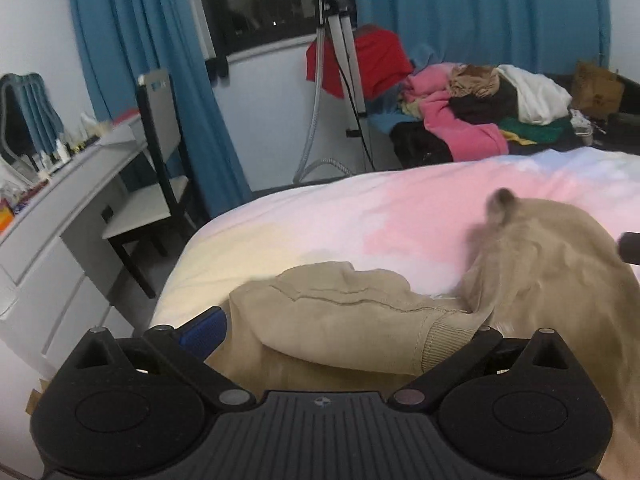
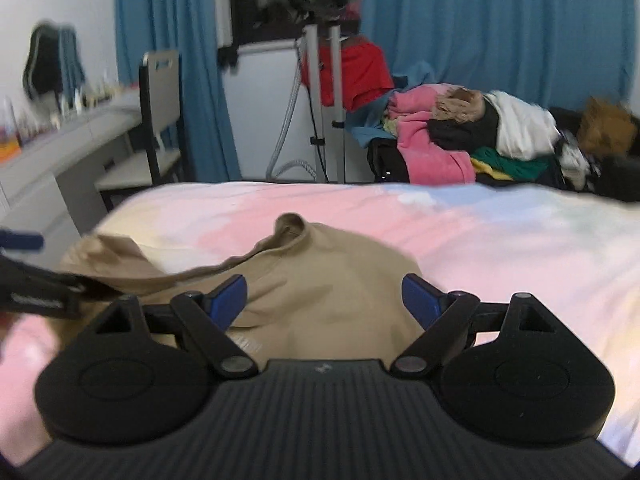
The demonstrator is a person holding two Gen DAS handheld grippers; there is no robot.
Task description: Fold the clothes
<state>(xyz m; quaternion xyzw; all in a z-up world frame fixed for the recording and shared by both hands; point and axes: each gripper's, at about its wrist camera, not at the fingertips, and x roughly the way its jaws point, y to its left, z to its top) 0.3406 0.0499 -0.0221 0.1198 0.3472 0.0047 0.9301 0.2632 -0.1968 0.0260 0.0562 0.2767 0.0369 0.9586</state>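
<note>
Two grippers over tan top [image 2: 320,280] on bed [image 2: 480,232]: right gripper [image 2: 324,292] spread wide, empty, likely ready to grab; left gripper [image 1: 348,332] jaw state unclear, cloth draped across.

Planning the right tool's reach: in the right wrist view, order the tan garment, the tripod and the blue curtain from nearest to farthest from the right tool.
1. Tan garment: just below and ahead of the right tool, on the bed.
2. Tripod: past the bed's far edge, centre.
3. Blue curtain: farthest, behind the clothes pile.
</note>
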